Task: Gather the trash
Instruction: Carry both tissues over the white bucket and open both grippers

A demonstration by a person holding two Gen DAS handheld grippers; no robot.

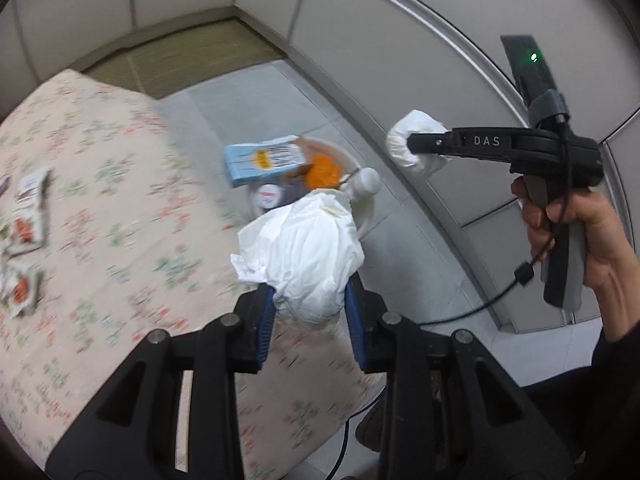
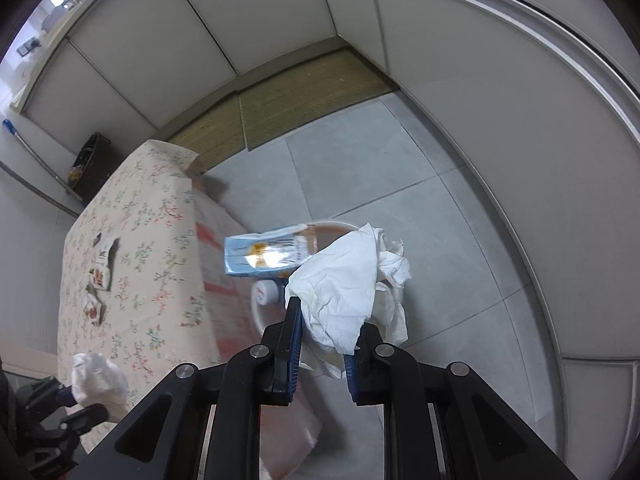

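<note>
My left gripper (image 1: pixel 310 308) is shut on a crumpled white tissue (image 1: pixel 304 252) and holds it over the table's right edge, near a white bin (image 1: pixel 366 216) on the floor. The bin holds a light blue carton (image 1: pixel 266 160), something orange (image 1: pixel 322 170) and a white bottle (image 1: pixel 362 184). My right gripper (image 2: pixel 326 332) is shut on another crumpled white tissue (image 2: pixel 344 276) above the same bin (image 2: pixel 260 316), where the carton (image 2: pixel 264 254) shows too. In the left wrist view the right gripper (image 1: pixel 412 146) is at the upper right with its tissue (image 1: pixel 416 142).
A table with a floral cloth (image 1: pixel 100 208) carries several small sauce packets (image 1: pixel 28 216) at its left; they also show in the right wrist view (image 2: pixel 102 270). Grey floor tiles (image 2: pixel 380 184), a woven mat (image 2: pixel 288 100) and white cabinet walls surround the bin. A dark basket (image 2: pixel 90 164) stands far left.
</note>
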